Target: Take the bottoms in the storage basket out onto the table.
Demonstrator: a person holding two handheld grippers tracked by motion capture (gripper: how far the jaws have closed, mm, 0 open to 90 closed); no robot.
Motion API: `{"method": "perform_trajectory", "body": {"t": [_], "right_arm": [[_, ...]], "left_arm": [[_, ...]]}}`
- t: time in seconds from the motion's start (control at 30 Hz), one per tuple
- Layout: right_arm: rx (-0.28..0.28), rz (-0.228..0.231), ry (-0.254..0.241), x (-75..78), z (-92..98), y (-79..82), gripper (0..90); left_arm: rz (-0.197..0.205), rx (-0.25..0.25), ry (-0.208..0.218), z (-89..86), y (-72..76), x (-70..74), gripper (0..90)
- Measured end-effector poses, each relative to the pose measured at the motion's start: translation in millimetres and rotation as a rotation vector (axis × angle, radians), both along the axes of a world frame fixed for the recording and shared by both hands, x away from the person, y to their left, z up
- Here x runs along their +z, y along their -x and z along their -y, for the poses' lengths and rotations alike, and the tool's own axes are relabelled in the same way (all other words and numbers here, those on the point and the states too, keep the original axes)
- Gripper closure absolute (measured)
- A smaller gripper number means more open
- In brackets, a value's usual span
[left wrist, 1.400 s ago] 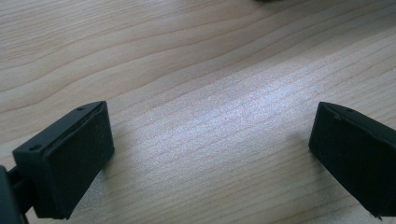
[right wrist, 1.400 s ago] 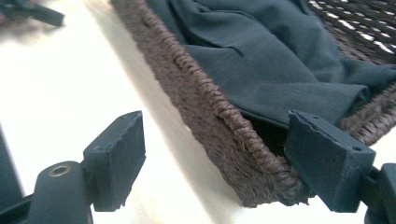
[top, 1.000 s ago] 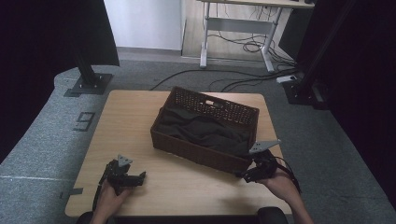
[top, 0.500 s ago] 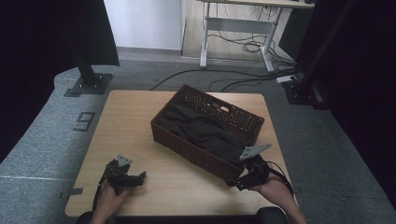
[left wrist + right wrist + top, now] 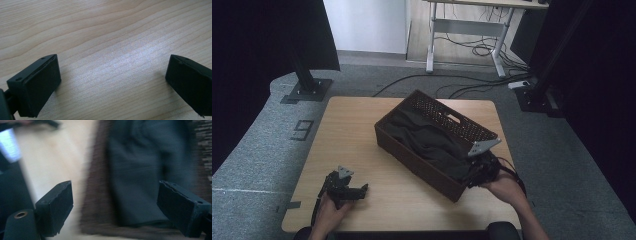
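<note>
Basket [image 5: 437,145] of dark woven wicker sits on the table [image 5: 357,125] in the high view, turned so its long axis runs from upper left to lower right, and dark cloth [image 5: 432,142] fills it. The right claw [image 5: 477,172] is at the basket's near right corner, over the end of the cloth, so the cloth lies just ahead and to the left of it; this hand is by far the nearer. The left claw [image 5: 359,190] rests low near the table's front left edge, well apart from the basket. The table is pale wood, standing on grey carpet, with a floor marking [image 5: 302,130] to its left, black stands [image 5: 307,87] on either side, and a desk frame [image 5: 467,35] with trailing cables behind.

In the left gripper view, the left claw [image 5: 112,82] stands wide, nothing between its jaws, with bare wood grain of the table [image 5: 112,37] just below.

In the right gripper view, blurred by motion, the right claw [image 5: 115,210] is spread wide and has just been opening further; nothing is pinched. Between and beyond its jaws lies the cloth [image 5: 140,175], with the basket's brown wall [image 5: 95,195] running up the picture left of it and the table [image 5: 55,162] beyond that. The cloth seems straight ahead of the claw for a reach in.
</note>
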State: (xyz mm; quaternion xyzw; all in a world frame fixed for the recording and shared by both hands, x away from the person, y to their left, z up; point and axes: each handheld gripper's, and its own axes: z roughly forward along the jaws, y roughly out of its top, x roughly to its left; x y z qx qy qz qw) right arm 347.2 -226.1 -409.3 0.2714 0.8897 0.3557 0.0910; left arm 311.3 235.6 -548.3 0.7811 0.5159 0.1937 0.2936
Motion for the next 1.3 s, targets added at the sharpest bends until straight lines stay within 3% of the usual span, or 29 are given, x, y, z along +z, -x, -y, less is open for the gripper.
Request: {"method": "perform_trajectory", "body": {"t": [0.17, 0.27, 0.5, 0.6, 0.67, 0.8, 0.83, 1.07, 1.3], "right_arm": [[-0.103, 0.063, 0.024, -6.1, 21.1, -40.5, 9.6], [-0.142, 0.074, 0.041, -15.5, 30.3, -59.2, 7.6], [-0.172, 0.07, 0.071, -32.5, 47.3, -81.0, 9.5], [-0.184, 0.064, 0.12, -37.5, 53.2, -82.5, 12.5], [-0.181, 0.094, 0.111, -40.1, 55.5, -79.5, 13.3], [-0.187, 0.095, 0.116, -39.4, 54.3, -75.6, 13.2], [-0.183, 0.1, 0.16, -39.2, 51.1, -71.1, 13.1], [-0.241, 0.089, 0.148, -39.9, 51.1, -52.2, 13.1], [-0.263, 0.043, 0.117, -41.3, 62.9, -36.1, 13.7]], "left_arm": [[0.001, 0.001, 0.001, 0.1, 0.0, -0.1, 0.0], [0.0, 0.001, 0.001, 0.1, 0.0, -0.1, 0.0], [0.0, 0.001, 0.001, 0.1, 0.0, -0.1, 0.0], [0.001, 0.001, 0.001, 0.2, 0.0, -0.1, 0.0], [0.0, 0.001, 0.001, 0.1, 0.1, -0.1, 0.0], [0.001, 0.001, 0.001, 0.2, 0.0, -0.1, 0.0], [0.001, 0.001, 0.001, 0.1, 0.0, -0.1, 0.0], [0.001, 0.001, 0.001, 0.1, 0.1, -0.1, 0.0], [0.0, 0.002, 0.001, 0.2, 0.1, -0.1, 0.0]]}}
